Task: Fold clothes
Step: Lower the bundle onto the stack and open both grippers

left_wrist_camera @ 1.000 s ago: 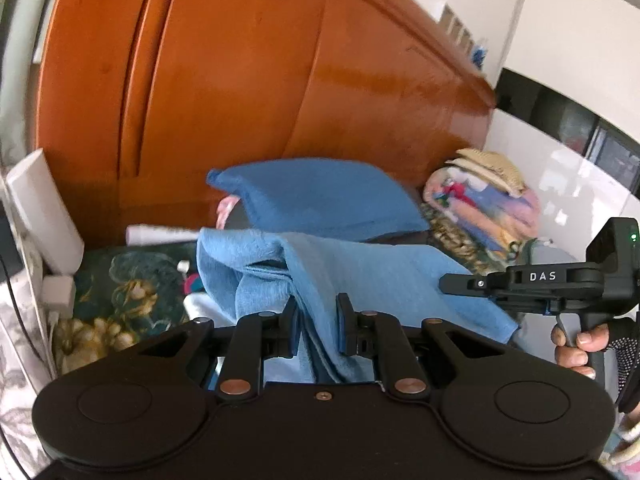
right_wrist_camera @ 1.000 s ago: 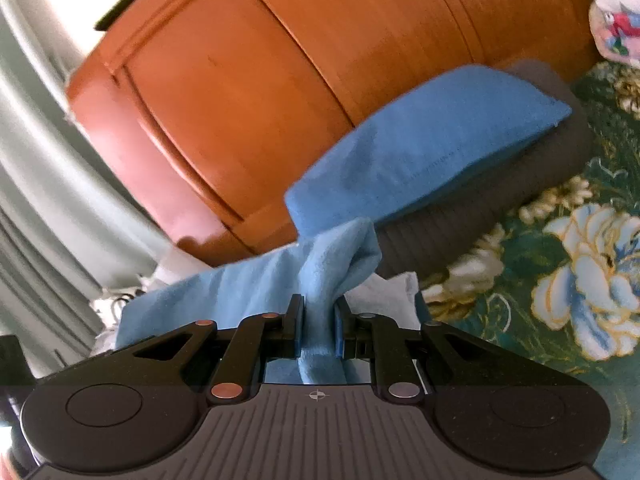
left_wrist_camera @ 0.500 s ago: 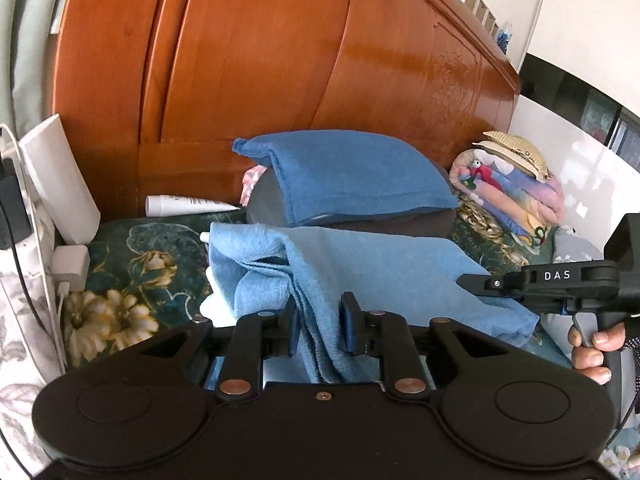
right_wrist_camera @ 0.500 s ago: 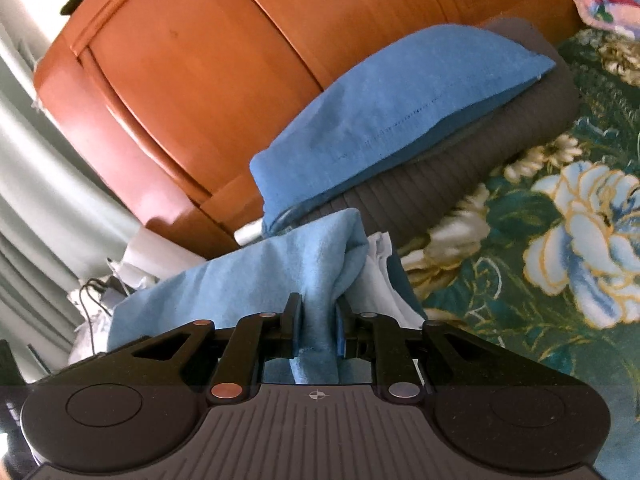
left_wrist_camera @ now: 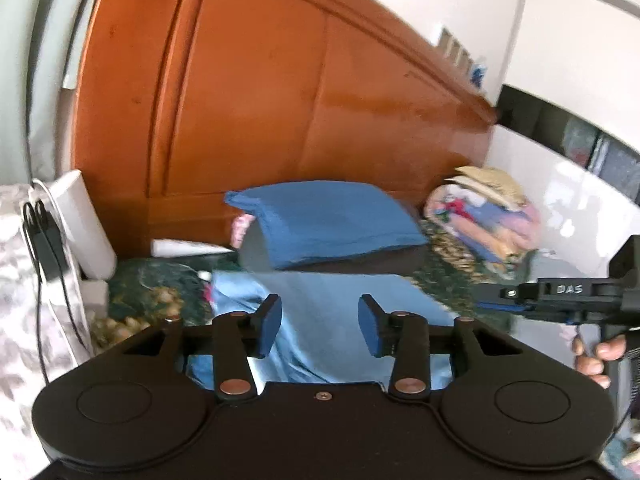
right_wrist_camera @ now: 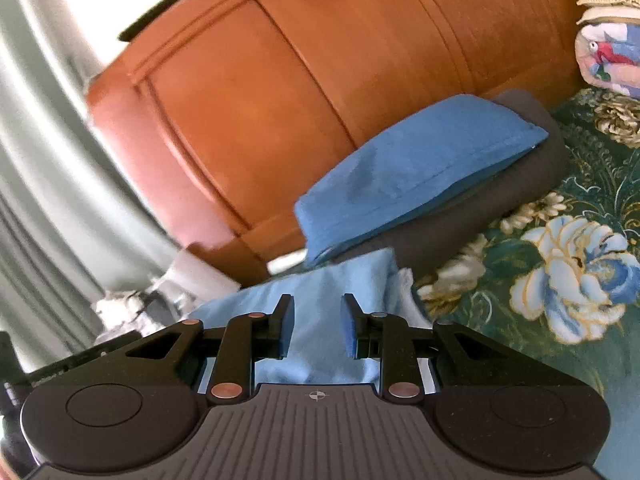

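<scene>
now both tongs have just been opening: your left gripper (left_wrist_camera: 319, 330) and right gripper (right_wrist_camera: 316, 326) grip nothing. the soft, limp light-blue cotton garment (left_wrist_camera: 340, 316) lies on the green floral bedspread (right_wrist_camera: 560, 320), below the pads. regrip at a hemmed edge or corner.

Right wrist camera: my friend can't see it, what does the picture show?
The right gripper is open, its jaws just spread, above a light blue cloth lying on a floral bedspread. Behind, a blue pillow rests on a dark cushion against a wooden headboard.
</scene>
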Tool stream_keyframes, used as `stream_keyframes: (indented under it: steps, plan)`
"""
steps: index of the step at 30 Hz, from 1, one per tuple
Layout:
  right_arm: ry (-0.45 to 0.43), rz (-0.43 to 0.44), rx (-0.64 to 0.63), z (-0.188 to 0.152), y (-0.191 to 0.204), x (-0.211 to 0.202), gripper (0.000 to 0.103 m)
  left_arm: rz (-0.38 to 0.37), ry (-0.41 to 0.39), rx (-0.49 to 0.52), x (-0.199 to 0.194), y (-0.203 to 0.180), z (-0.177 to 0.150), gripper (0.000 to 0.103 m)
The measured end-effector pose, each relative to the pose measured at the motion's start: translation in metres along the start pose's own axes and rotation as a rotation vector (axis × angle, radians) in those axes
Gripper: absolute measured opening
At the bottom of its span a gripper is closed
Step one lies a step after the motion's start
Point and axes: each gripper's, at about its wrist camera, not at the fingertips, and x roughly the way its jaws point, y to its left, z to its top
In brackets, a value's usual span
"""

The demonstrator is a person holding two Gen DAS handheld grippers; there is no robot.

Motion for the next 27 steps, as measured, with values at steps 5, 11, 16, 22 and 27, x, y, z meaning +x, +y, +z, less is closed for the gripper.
stream_keyframes:
  steps: [5,11,16,22,27]
  plan:
    - [0.031,-0.032,-0.046,-0.026,0.019,-0.037,0.023,-0.077,0.009,-0.050,-0.027,-0.030,-0.032,0.040]
    - [0.054,-0.084,-0.070,-0.064,0.040,-0.089,0.025,-0.121,0.049,-0.083,-0.064,-0.068,-0.080,0.042]
    - [0.066,-0.129,-0.126,-0.100,0.065,-0.135,0.031,-0.135,0.084,-0.093,-0.098,-0.091,-0.120,0.047]
    - [0.054,-0.160,-0.134,-0.142,0.085,-0.185,0.039,-0.148,0.113,-0.060,-0.141,-0.116,-0.161,0.055]
    - [0.049,-0.165,-0.106,-0.176,0.087,-0.221,0.040,-0.151,0.110,-0.032,-0.176,-0.135,-0.191,0.065]
